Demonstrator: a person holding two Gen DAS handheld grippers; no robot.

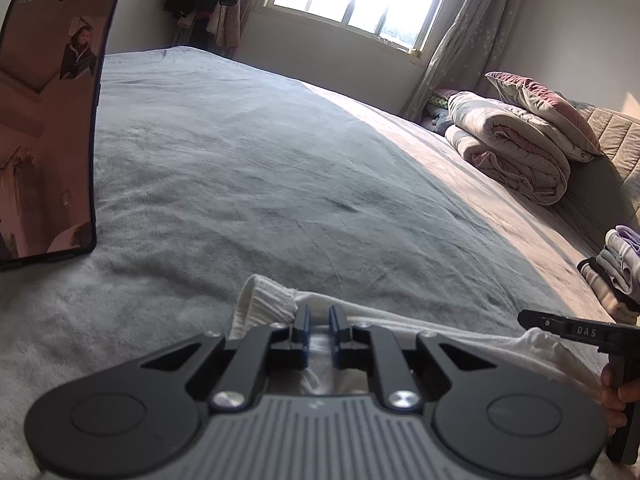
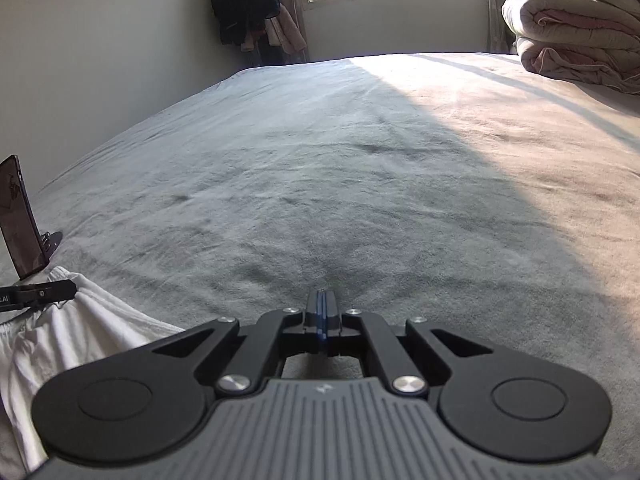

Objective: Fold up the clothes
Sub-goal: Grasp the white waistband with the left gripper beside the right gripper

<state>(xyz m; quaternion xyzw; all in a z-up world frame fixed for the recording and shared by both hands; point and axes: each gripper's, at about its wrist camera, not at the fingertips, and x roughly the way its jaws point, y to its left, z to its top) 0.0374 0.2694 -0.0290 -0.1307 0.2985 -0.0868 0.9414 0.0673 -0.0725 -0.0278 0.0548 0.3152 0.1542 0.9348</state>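
The white knit garment with a ribbed cuff [image 1: 264, 304] is lying at the near edge of the wide grey plush bed cover [image 1: 248, 168], most of it hiding beneath the left tongs [image 1: 319, 322], so its full shape is staying hard to read. Those left tongs are sitting narrowed over the white cloth just beside the cuff, with fabric showing in the slim gap between the blue-edged pads; whether the pads are actually pinching it cannot be told from here. In the right wrist view the same garment is trailing off the lower left corner, cut by the frame. The right tongs [image 2: 321, 312] are clenched, pads pressing together, with only grey bed cover showing beyond the tips and nothing visible between them. In the left wrist view, a hand [image 1: 618, 396] is peeking in at the right edge, gripping the right tool's handle, mostly cropped. A black smartphone standing upright [image 1: 48, 120] is resting on the bed to the left. Farther off, a rolled beige and pink quilt [image 1: 516, 148] is sitting under a pillow, and a small stack of folded clothes [image 1: 618, 272] is being cut off at the right edge.
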